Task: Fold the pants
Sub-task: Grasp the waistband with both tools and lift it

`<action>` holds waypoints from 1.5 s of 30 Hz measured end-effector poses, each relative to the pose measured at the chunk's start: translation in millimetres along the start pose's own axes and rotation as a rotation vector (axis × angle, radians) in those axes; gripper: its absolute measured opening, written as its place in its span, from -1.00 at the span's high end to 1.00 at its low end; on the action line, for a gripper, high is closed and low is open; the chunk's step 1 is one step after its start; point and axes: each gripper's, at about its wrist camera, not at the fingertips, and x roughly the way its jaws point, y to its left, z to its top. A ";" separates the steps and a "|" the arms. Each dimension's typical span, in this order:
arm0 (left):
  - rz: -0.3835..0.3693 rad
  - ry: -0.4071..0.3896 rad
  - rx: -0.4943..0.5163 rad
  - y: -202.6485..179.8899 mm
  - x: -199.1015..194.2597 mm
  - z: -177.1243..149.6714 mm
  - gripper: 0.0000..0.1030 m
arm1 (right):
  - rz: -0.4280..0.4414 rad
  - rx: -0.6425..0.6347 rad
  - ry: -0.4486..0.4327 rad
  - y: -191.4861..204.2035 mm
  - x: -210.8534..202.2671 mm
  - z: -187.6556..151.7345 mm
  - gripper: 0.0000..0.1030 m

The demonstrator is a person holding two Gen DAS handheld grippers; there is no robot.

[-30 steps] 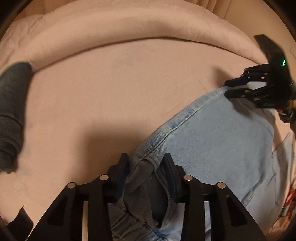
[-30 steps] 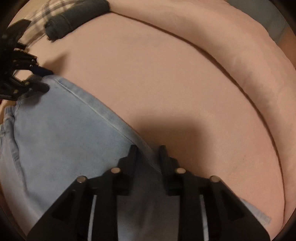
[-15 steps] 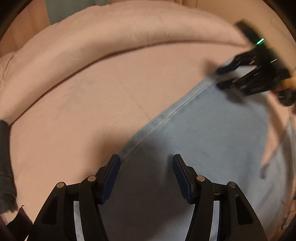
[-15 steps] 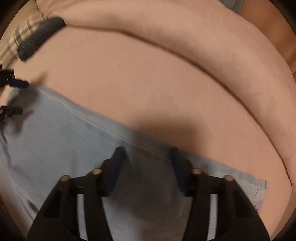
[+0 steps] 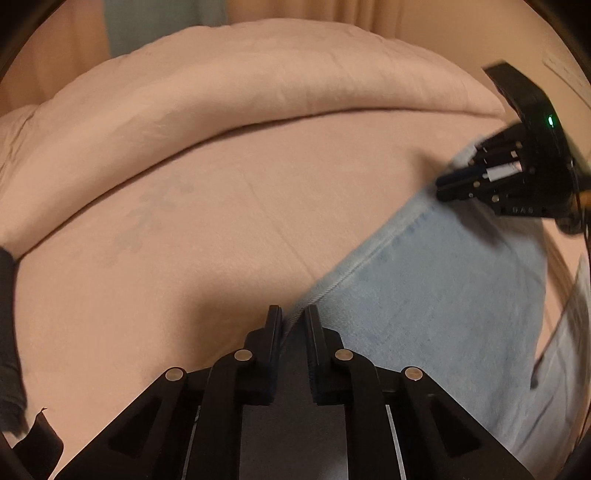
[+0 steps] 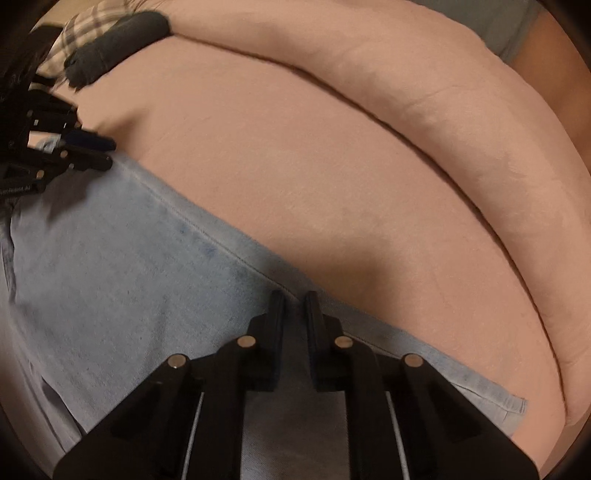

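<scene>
Light blue jeans lie flat on the pink bed sheet, their long side seam running diagonally. My left gripper is at the near end of that seam, its jaws closing tight with the denim edge pinched between the pads. In the same view my right gripper sits farther along the seam, at the upper right. The right wrist view shows the jeans again, with my right gripper closing tight on the seam edge. The left gripper appears there at the far left.
A rolled pink duvet runs along the far side of the bed. A dark grey folded garment and a plaid cloth lie at the bed's end. Bare pink sheet stretches beyond the seam.
Half a second ago both grippers stood open over the denim; now both have shut on the seam edge. The left gripper earlier let go of the waistband and moved along the jeans.
</scene>
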 end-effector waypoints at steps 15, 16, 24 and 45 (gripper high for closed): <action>0.096 -0.016 -0.093 82.2 -101.2 -70.1 -0.62 | 0.125 -0.089 -0.080 76.9 -69.6 28.2 -0.47; 0.086 0.006 -0.136 99.7 -101.3 -79.5 -0.62 | 0.141 -0.106 -0.076 86.0 -69.3 36.3 -0.47; -0.126 0.124 -0.199 137.9 -81.1 -114.8 -0.62 | 0.152 -0.153 0.118 95.1 15.5 82.8 -0.43; -0.017 -0.137 -0.122 102.6 -171.6 -150.9 0.40 | -0.035 -0.210 -0.007 75.0 -62.9 28.3 0.88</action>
